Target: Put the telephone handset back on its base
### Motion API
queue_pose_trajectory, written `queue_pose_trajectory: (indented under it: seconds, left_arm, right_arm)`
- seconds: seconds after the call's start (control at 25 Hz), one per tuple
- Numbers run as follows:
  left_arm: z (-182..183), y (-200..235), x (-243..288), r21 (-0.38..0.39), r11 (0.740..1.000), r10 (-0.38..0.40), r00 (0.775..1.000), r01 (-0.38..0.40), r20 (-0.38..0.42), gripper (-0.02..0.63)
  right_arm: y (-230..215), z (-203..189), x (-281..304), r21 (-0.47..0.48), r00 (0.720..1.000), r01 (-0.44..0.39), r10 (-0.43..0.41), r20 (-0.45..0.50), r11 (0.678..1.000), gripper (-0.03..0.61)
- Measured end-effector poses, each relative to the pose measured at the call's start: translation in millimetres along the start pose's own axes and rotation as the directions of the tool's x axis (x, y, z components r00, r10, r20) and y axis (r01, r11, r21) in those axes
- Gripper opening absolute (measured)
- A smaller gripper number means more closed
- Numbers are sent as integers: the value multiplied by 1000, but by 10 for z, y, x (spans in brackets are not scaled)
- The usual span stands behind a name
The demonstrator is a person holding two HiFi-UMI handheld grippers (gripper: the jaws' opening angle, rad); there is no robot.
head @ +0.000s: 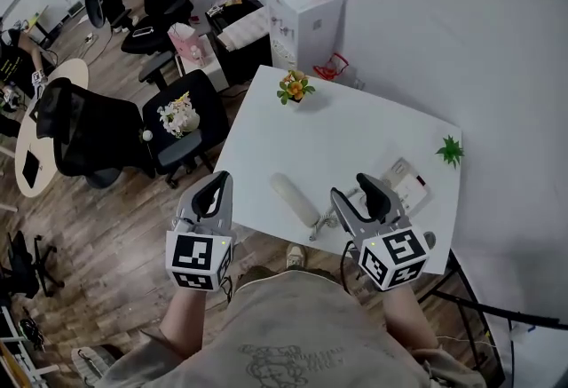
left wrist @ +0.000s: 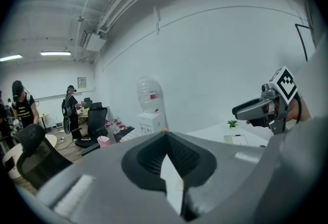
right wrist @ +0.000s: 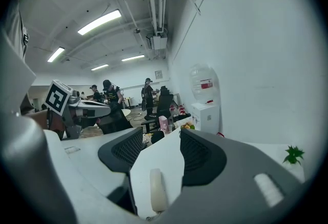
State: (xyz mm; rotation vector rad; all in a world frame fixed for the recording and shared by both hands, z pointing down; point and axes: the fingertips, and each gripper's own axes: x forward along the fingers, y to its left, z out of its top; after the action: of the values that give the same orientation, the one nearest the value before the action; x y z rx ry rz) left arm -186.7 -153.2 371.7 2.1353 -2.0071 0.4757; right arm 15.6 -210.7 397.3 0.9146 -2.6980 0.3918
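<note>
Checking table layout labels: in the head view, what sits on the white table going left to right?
Telephone handset → telephone base → small green plant. Flower pot omitted: it lines up with the handset.

- The left gripper [left wrist: 166, 135] fills the foreground: two grey jaws with black ribbed pads [left wrist: 148, 159], tips touching, nothing held between them.
- A white water dispenser with a clear bottle on top [left wrist: 149, 113] stands against the pale wall, just behind the jaw tips.
- Right of the dispenser lies a white table [left wrist: 212, 133] with a small green plant [left wrist: 232, 124].
- Further right of the dispenser hangs the right gripper [left wrist: 238, 112], its marker cube uppermost.
- Left of the dispenser stand black office chairs [left wrist: 96, 121] and two people in dark clothes [left wrist: 23, 107].
</note>
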Motion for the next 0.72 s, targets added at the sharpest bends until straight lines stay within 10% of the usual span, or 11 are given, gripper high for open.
queue_pose_trajectory:
  seconds: [0.72]
  left_arm:
    - [-381,203,455,-61,996,-74,990,67,-120,2]
  right_arm:
    - [56,-432,752,20,984,-46,49,-171,999,272]
